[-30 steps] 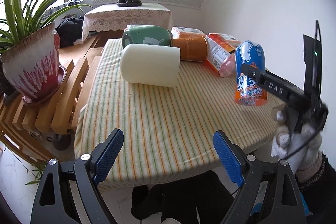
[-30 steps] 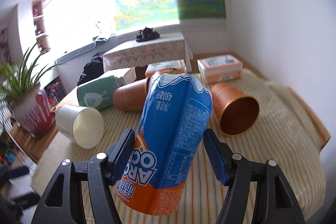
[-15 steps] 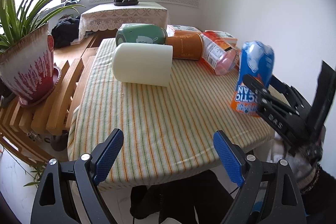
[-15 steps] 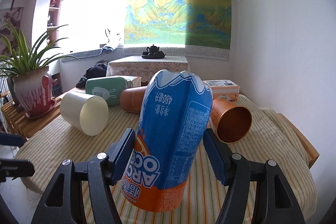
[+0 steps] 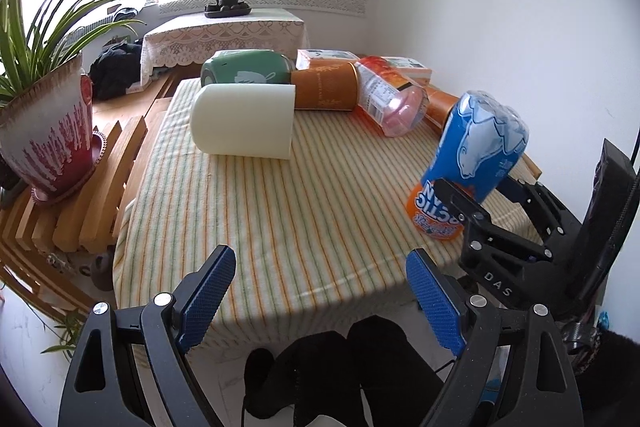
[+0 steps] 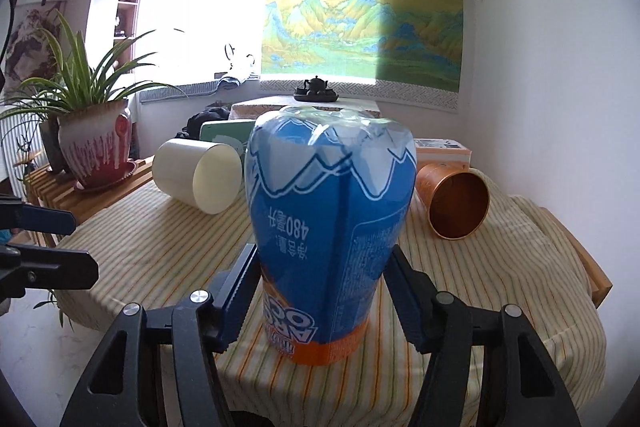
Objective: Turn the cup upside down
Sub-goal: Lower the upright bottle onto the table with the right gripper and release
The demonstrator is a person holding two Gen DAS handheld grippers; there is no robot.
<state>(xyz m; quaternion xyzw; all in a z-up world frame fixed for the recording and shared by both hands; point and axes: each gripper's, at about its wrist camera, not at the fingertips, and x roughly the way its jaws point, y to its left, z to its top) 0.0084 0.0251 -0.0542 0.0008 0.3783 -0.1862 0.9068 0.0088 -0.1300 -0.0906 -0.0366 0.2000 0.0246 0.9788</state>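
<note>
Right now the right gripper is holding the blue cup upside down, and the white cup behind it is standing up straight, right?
Not quite. The right gripper does hold the blue cup upside down, but the white cup is lying on its side on the striped tablecloth, not standing. The left wrist view shows it best.

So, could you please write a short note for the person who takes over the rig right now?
Right gripper: shut on the blue cup, which stands upside down, its orange rim on the striped tablecloth.
Left gripper: open, holding nothing, near the table's front edge.
Done: the cup is flipped and set down, as far as can be seen.
Left: open the right gripper and back away without tipping the cup.
</note>
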